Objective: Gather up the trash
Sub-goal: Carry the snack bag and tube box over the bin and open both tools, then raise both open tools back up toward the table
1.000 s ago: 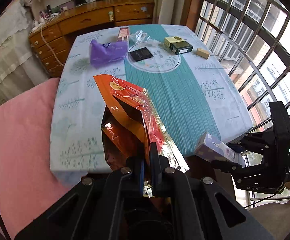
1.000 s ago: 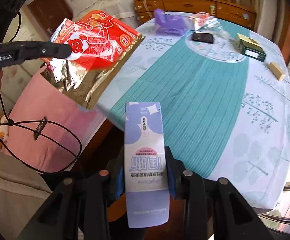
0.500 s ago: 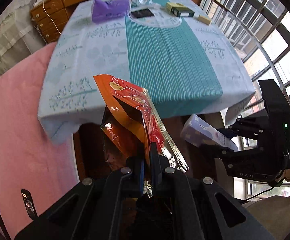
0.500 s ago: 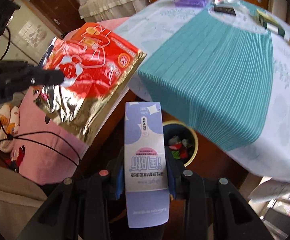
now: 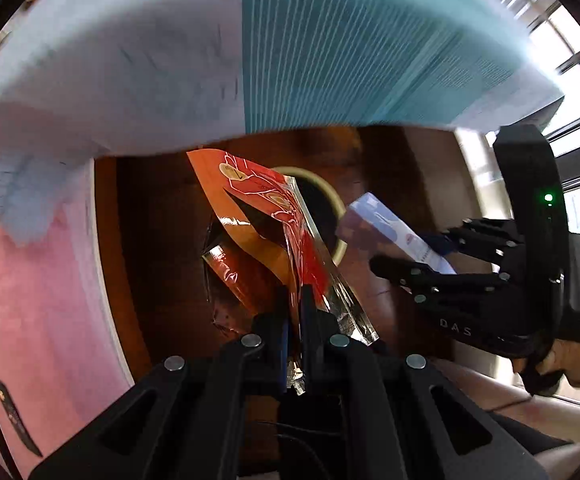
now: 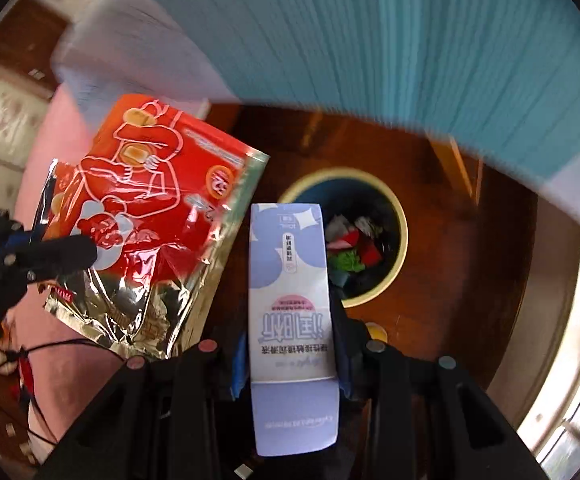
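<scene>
My left gripper (image 5: pixel 295 300) is shut on the edge of a red foil snack bag (image 5: pixel 266 220), which hangs open below the table edge. The same red foil snack bag (image 6: pixel 150 216) shows at left in the right wrist view, held by the left gripper (image 6: pixel 50 252). My right gripper (image 6: pixel 290 344) is shut on a lilac-and-white carton (image 6: pixel 290 300). That carton (image 5: pixel 385 228) and the right gripper (image 5: pixel 429 256) appear at right in the left wrist view. A round bin (image 6: pixel 397 216) with a pale rim stands on the floor under both items, holding several scraps.
The table's teal and white cloth (image 5: pixel 329 40) overhangs the top of both views. Dark wooden floor (image 6: pixel 469 260) surrounds the bin. A pink cushion (image 5: pixel 30 280) lies at left. Window bars (image 5: pixel 577 60) are at right. A person's hand (image 5: pixel 577 360) grips the right tool.
Both grippers have dropped from above the tabletop to below its edge, carrying the bag and the carton. The bin on the floor has come into view beneath them.
</scene>
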Demonstrator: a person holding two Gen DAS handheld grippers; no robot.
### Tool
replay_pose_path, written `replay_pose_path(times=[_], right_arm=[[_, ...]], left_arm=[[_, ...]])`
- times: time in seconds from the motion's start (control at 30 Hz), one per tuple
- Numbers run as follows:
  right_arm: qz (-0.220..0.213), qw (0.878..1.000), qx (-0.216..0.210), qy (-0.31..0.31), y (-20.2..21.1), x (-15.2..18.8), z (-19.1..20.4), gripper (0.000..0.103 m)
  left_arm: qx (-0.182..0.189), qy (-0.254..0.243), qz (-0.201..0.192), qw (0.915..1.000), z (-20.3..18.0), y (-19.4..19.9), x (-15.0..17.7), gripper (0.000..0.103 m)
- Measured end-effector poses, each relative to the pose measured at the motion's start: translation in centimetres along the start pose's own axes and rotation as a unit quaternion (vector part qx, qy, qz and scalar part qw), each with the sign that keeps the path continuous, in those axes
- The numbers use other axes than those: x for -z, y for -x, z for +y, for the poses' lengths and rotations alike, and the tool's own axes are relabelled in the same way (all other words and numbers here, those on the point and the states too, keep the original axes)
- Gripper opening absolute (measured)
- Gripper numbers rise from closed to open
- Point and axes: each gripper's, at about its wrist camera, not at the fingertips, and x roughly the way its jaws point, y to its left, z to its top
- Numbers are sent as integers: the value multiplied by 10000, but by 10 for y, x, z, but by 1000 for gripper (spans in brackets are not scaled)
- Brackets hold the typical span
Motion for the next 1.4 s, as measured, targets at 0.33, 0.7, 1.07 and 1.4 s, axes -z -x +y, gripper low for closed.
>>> replay_pose_path(times=[0.33, 0.7, 1.07, 1.4], right_arm=[[139, 9978, 72, -645, -134, -3, -56, 35], [-177, 9917, -47, -1273, -208, -33, -92, 39], [-65, 9924, 40, -1225, -201, -23, -84, 45], [-157, 9898, -55, -1415, -122, -13, -57, 45]], left_arm=[[-16, 432, 18, 9991, 22, -156, -15, 3], [-332, 498, -268, 9978, 24, -227, -18, 72], [-747, 637, -393, 9944, 51, -208, -14, 71], [-780, 719, -669, 9921, 48, -113, -5, 71]])
